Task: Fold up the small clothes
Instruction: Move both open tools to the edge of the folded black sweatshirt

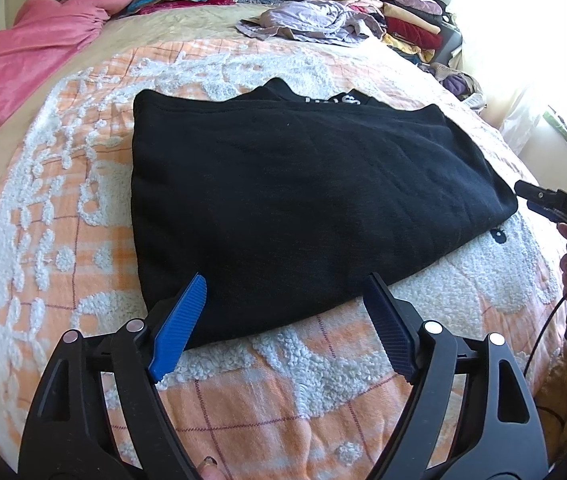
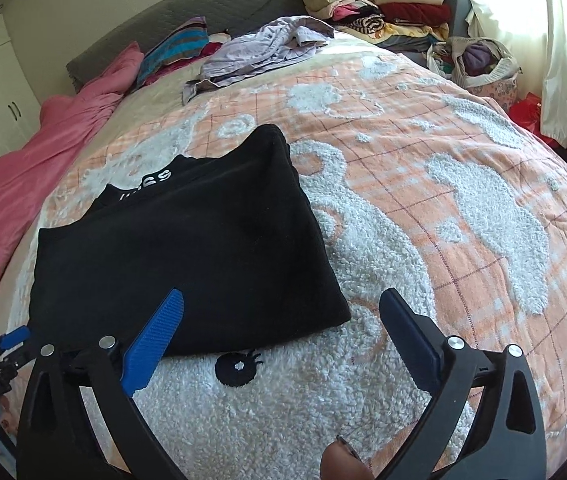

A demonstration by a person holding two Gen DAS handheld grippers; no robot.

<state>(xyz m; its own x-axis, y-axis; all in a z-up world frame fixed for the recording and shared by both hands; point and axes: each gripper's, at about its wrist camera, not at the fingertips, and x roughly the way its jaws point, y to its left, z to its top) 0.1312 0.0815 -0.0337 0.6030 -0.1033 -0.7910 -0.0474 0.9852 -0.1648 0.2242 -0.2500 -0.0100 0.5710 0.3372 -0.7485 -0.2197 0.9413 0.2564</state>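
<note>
A black garment (image 1: 291, 196) lies folded into a flat rectangle on the orange and white bedspread (image 1: 243, 392). White lettering shows at its far edge. It also shows in the right wrist view (image 2: 187, 264). My left gripper (image 1: 287, 292) is open and empty, with its blue fingers just over the garment's near edge. My right gripper (image 2: 283, 312) is open and empty, at the garment's near right corner. The right gripper also shows in the left wrist view (image 1: 539, 200), beside the garment's right corner.
A crumpled lilac garment (image 1: 307, 24) lies at the far side of the bed. Stacks of folded clothes (image 2: 395, 4) stand at the far right. A pink blanket (image 1: 23, 60) lies along the left. A bag of clothes (image 2: 479, 60) sits by the window.
</note>
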